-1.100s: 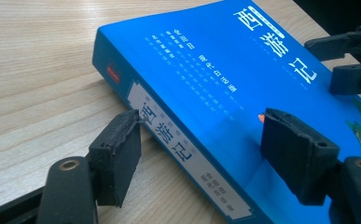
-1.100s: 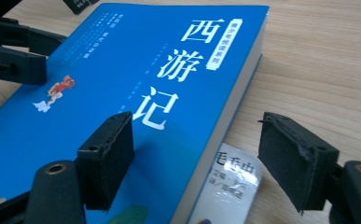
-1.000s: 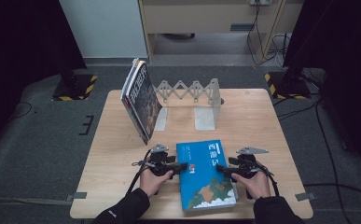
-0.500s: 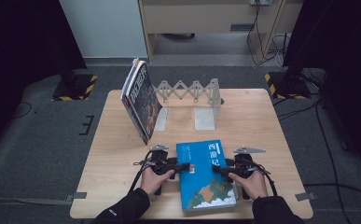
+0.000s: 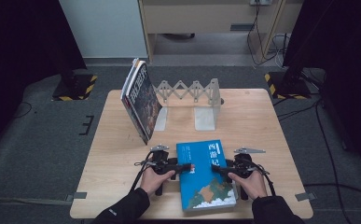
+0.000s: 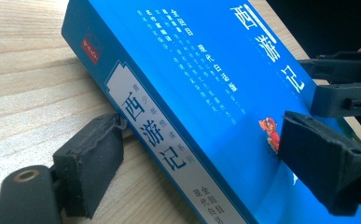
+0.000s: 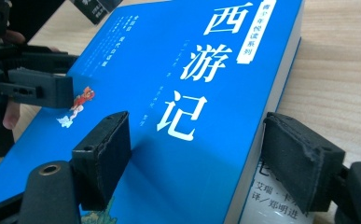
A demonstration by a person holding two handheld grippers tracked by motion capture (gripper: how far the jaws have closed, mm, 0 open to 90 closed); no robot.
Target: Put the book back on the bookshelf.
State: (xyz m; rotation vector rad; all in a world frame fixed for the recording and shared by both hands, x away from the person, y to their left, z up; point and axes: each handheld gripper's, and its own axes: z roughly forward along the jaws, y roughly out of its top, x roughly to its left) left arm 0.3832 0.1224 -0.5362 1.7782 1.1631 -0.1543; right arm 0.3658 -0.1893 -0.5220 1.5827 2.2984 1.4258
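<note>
Your left claw (image 5: pixel 190 167) had just been opening, its jaws now spread around the blue book's (image 5: pixel 205 175) spine edge. The book lay flat on the table (image 5: pixel 262 116). Your right claw (image 5: pixel 215 169) pinched the opposite edge, likely steadying it for a lift.

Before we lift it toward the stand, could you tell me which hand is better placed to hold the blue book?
Probably the right: the right tool closely straddles the blue paperback book's page edge, while the left tool's jaws have just opened.
</note>
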